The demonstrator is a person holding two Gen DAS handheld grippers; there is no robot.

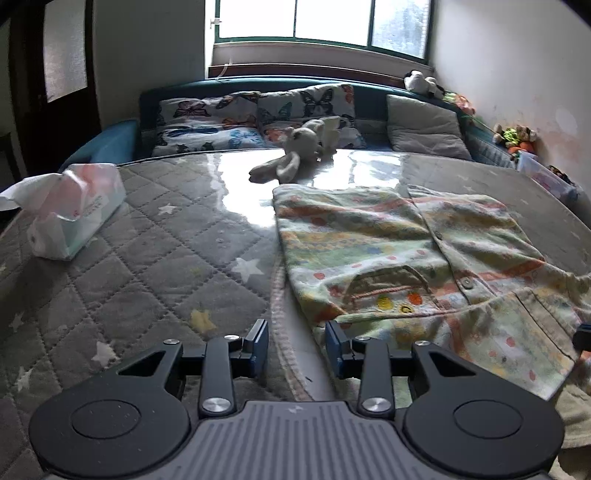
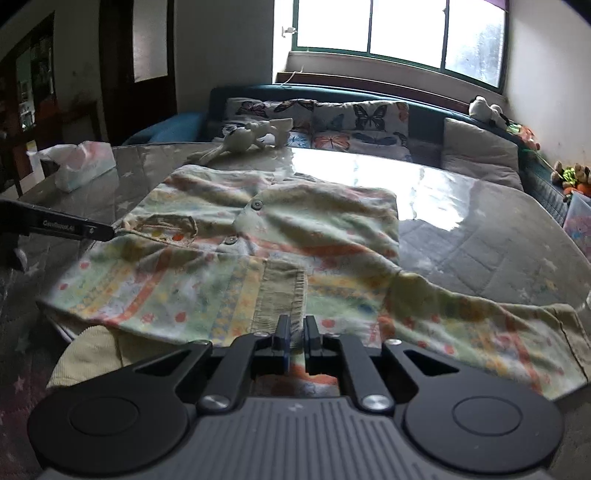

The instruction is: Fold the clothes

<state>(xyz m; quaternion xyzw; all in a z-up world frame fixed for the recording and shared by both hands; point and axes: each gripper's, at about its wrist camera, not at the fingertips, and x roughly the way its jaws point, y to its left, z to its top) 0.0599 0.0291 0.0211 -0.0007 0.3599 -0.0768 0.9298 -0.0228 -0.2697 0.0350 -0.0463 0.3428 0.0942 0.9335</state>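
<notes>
Patterned shirt laid out on a quilted table, seen gripper by gripper.
Left wrist: the left gripper [image 1: 297,345] is held spread, nothing pinched; the shirt [image 1: 399,251] is spread ahead-right. Right wrist: the right gripper [image 2: 295,338] is pressed together on the shirt's ribbed cuff [image 2: 282,295].

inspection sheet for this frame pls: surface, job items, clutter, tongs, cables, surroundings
Surface: table under a grey quilted star cover with a glossy clear sheet on top.
Job's things: patterned button shirt spread out, one sleeve trailing right; ribbed cuff lies on the body.
Clutter: tissue pack at far left; plush rabbit beyond the shirt.
Tongs: left tongs open over the shirt's left edge, nothing between the pads; right tongs shut on the shirt's near edge, beside the cuff.
Cables: nothing seen.
Surroundings: sofa with butterfly cushions, window, soft toys at the right wall.
</notes>
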